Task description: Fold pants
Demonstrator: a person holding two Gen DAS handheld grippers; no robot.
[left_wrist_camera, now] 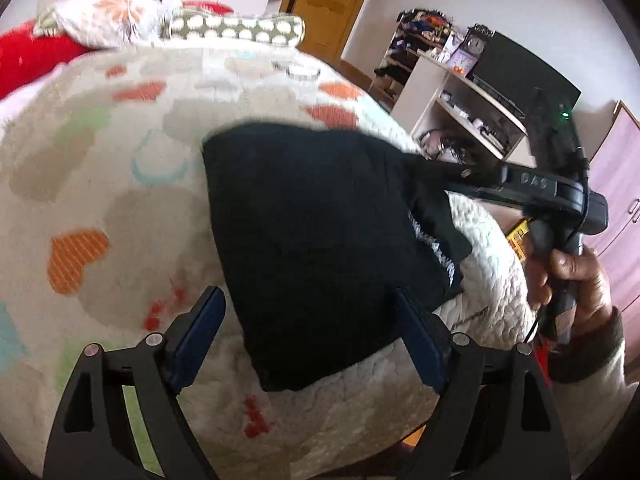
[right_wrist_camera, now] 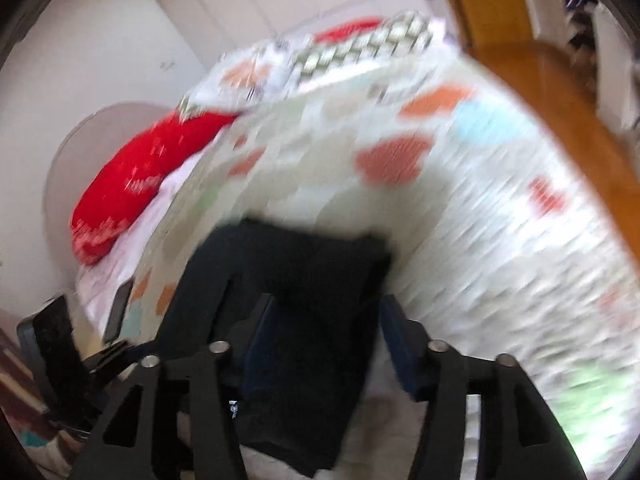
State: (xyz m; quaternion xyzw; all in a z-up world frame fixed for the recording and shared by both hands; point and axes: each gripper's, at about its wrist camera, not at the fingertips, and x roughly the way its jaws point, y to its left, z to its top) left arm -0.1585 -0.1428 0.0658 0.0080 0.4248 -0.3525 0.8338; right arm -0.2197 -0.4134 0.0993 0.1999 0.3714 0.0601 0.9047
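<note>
The black pants (left_wrist_camera: 320, 240) lie folded on the heart-print blanket (left_wrist_camera: 120, 184) of a bed. The left gripper (left_wrist_camera: 308, 320) hangs released, jaws wide over them. The right gripper (right_wrist_camera: 324, 336), marked "DAS", has its jaws apart around the pants' edge; whether it grasps cannot be told.

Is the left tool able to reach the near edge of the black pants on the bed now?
Probably yes. The left tool is open, and the folded black pants lie on the blanket right ahead, their near part already between its fingers. The right tool is at the far right corner, not in the way.
</note>
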